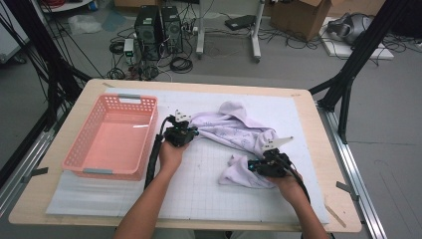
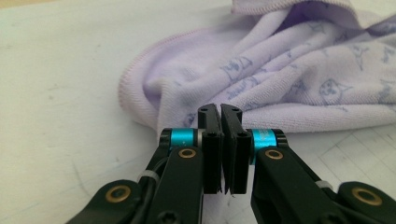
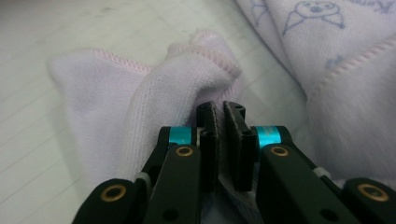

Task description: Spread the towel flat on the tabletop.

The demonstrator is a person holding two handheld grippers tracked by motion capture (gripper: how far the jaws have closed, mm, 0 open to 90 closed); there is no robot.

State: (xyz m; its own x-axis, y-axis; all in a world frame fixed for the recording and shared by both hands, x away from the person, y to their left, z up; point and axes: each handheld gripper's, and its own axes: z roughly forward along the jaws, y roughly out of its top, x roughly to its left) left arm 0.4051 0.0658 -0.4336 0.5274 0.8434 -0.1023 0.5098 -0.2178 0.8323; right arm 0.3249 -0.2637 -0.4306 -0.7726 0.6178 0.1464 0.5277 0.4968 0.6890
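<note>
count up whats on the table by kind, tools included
towel, pale purple with a printed pattern: 1
basket, pink plastic: 1
tools: 2, left tool and right tool, each pinching the towel
white gridded mat: 1
total: 5

Even soft light, faint shadows, blurred foreground

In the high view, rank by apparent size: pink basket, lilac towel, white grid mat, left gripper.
1. White grid mat
2 and 3. Pink basket and lilac towel: they look alike in area, and the bunched towel makes it unsure.
4. Left gripper
</note>
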